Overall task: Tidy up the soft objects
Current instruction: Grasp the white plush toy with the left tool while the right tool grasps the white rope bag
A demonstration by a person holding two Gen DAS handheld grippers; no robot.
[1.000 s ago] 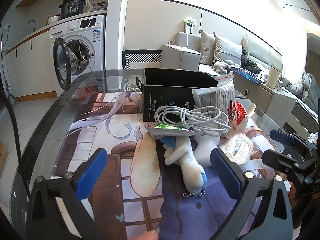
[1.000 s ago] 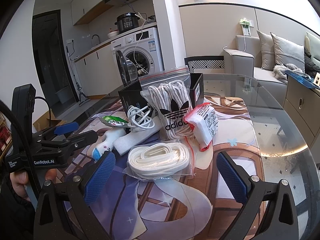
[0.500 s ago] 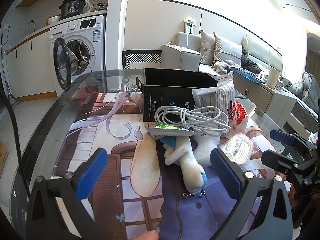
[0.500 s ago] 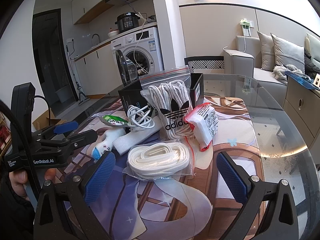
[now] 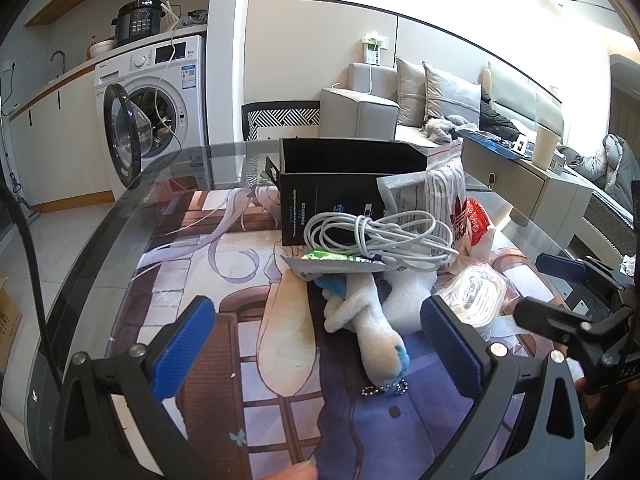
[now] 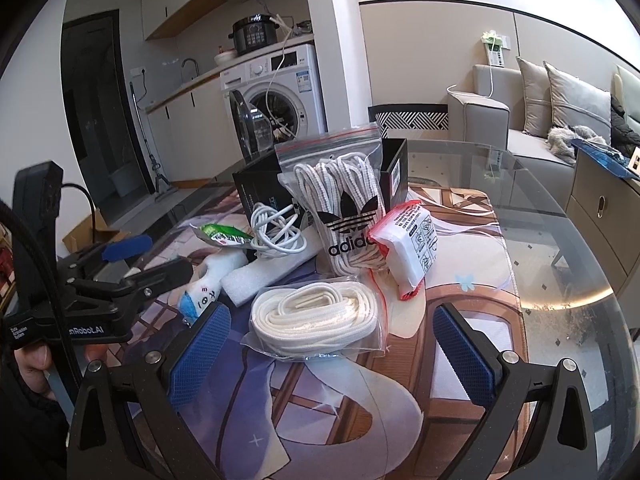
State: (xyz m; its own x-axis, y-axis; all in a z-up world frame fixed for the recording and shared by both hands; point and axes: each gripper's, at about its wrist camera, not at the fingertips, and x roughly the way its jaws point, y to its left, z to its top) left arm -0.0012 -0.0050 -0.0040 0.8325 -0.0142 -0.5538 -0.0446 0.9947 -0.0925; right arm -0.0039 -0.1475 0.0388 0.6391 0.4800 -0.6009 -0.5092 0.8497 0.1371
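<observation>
Both grippers, left [image 5: 316,344] and right [image 6: 326,350], hover wide open and empty above a printed mat [image 5: 224,264], before a pile of soft goods. Nearest the left one lies a plush toy [image 5: 370,322]; before the right, a bagged white lace bundle [image 6: 316,320]. A clean grab likely means straddling one item mid-body, clear of the cable coil [image 5: 376,236]. The black box [image 5: 340,184] interior stays hidden.

The left tool [image 5: 318,336] is held low and level, its two blue-padded fingers [image 5: 182,338] spread wide with nothing between them. The right tool [image 6: 330,348] matches it — fingers [image 6: 464,354] wide apart, empty, pointing forward. A hand [image 6: 34,360] grips the left tool's handle from below — a fingertip [image 5: 296,472] shows at the lower edge of the left wrist view.
</observation>
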